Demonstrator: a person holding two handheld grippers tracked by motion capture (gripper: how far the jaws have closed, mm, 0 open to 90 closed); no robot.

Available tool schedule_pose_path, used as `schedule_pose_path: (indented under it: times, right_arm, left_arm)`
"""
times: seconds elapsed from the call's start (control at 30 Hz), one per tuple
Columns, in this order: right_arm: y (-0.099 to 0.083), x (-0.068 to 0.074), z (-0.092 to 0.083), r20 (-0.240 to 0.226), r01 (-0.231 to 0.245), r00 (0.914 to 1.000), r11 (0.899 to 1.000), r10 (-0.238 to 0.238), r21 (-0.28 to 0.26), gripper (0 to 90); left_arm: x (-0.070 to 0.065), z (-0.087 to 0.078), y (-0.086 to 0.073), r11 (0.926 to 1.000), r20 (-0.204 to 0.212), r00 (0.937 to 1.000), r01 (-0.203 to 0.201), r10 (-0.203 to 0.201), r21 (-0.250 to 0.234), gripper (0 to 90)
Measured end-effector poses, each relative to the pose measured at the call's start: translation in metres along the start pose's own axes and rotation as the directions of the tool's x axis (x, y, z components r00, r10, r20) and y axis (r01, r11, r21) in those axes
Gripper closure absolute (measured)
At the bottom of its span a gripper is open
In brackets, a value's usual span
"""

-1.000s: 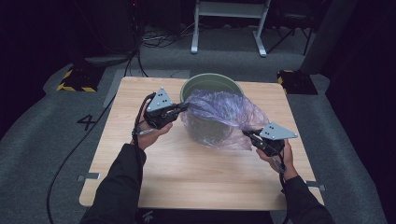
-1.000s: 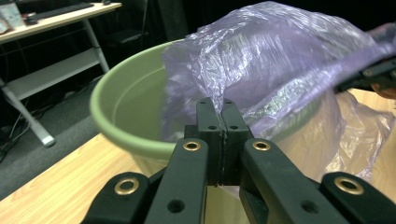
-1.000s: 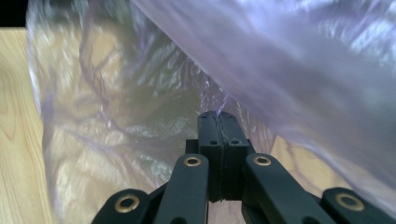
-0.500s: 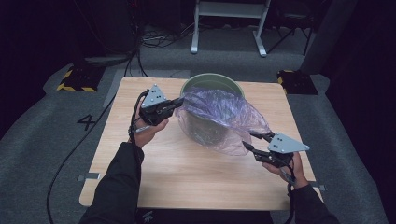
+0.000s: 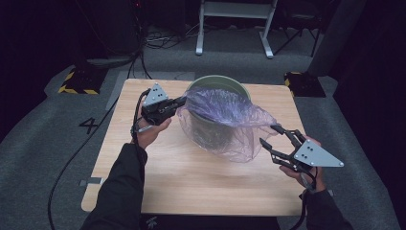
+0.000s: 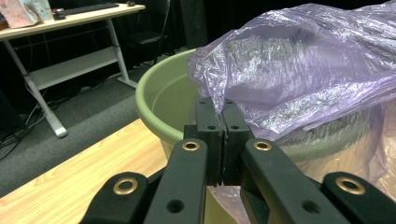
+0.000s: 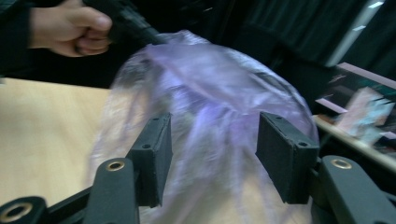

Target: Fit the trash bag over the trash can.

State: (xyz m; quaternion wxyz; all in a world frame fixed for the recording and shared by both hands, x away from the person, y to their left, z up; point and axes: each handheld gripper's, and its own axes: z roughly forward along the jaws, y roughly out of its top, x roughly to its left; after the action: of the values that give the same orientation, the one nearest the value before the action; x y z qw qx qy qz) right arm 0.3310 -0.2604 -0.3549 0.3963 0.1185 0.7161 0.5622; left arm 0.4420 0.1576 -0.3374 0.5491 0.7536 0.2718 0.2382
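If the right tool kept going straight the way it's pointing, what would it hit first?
Most likely the purple bag, which lies dead ahead between the open right tool's jaws, with the green tub behind it. Depth is hard to judge.

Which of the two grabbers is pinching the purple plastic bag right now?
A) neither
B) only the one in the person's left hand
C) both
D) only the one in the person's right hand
B: the left gripper has its jaws shut on the bag's edge at the green bucket, while the right gripper stands open, clear of the plastic.
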Motion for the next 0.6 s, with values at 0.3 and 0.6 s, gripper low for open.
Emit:
schedule_pose_path:
  times: [0.3, 0.6]
  right_arm:
    - [0.008, -0.005, -0.009, -0.012, 0.038, 0.9992, 0.997, -0.039, -0.070, 52.3]
    - [-0.004, -0.003, -0.028, -0.049, -0.006, 0.9988, 0.996, 0.002, -0.086, 45.0]
  left_arm:
    - [0.004, 0.001, 0.000, 0.9998, -0.006, 0.9998, 0.017, -0.017, -0.002, 88.3]
    - [0.004, 0.000, -0.003, 0.9998, -0.010, 0.9998, 0.018, -0.018, 0.004, 87.9]
